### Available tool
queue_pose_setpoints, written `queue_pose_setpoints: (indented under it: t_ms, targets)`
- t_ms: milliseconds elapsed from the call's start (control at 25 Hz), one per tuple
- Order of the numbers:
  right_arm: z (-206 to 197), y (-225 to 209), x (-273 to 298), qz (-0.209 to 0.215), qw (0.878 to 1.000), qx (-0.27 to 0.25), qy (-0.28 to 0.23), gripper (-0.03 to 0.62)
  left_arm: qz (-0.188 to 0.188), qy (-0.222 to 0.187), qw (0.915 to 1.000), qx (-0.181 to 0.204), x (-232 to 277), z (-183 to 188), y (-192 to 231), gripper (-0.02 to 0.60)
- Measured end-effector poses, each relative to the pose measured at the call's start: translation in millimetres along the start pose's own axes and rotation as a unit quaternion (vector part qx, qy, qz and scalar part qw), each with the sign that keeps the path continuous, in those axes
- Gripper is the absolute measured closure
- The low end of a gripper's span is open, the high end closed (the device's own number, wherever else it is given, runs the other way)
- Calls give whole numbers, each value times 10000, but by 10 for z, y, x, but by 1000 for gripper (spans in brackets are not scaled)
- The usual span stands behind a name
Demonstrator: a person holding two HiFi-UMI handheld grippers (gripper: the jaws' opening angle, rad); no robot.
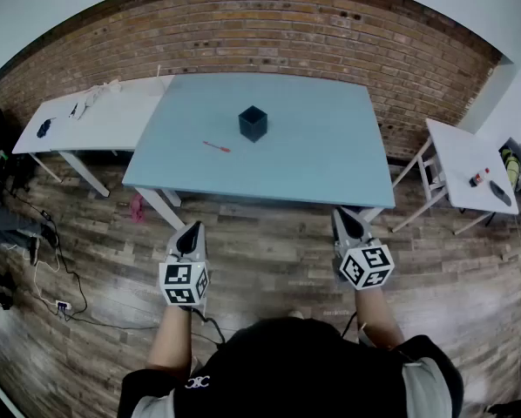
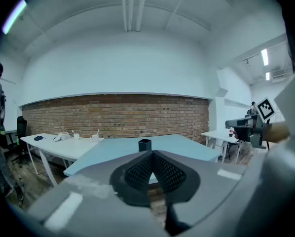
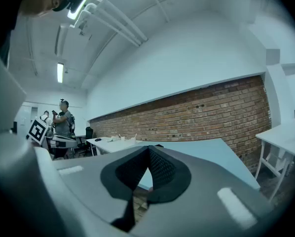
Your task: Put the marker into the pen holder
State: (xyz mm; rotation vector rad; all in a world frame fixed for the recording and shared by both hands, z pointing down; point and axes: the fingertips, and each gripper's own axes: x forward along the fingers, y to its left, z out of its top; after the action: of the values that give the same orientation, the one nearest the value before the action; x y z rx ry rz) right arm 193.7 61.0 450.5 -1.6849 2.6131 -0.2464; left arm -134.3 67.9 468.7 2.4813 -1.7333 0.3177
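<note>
A red marker (image 1: 216,147) lies flat on the light blue table (image 1: 313,164), left of centre. A dark square pen holder (image 1: 253,123) stands upright just right of it and farther back; it also shows over the jaws in the left gripper view, pen holder (image 2: 144,145). My left gripper (image 1: 189,228) and right gripper (image 1: 348,214) hang over the wooden floor in front of the table's near edge, well short of both objects. Both grippers are shut with nothing between the tips, left gripper (image 2: 151,153) and right gripper (image 3: 148,147).
A white table (image 1: 104,116) with small items adjoins the blue one on the left. Another white table (image 1: 470,159) with a bottle stands at the right, with a chair frame beside it. A brick wall (image 1: 269,33) runs behind. Cables lie on the floor at left. People stand off to the side.
</note>
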Motion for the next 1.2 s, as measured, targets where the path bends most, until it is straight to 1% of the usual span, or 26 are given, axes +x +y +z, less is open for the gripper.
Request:
queue_pose_setpoints:
  t_ms: [200,480,640,840,1080,1200]
  targets:
    - [2,41,28,-20,10000,-2,-43,589,-2,31,10000,3,6,-3,25,575]
    - [24,182,113,146,9998,40,-153,589,-22,55,10000,48,29,-6,130,575]
    - [-9,256,181,103,9998,6,-169,589,-45,58,9999,75,52,-40,231,575]
    - [-92,412,326,-14,9999,55,-150,589,-190,116,9997,118,108,-105,419,575]
    - [-178,618,426,-79,9999,-48,-120,589,-372,99,9992,88,143,-182,631,575]
    - [-216,684,471,-111,9999,-75,-62,589,-479,135,9988,15,177,-245,708,575]
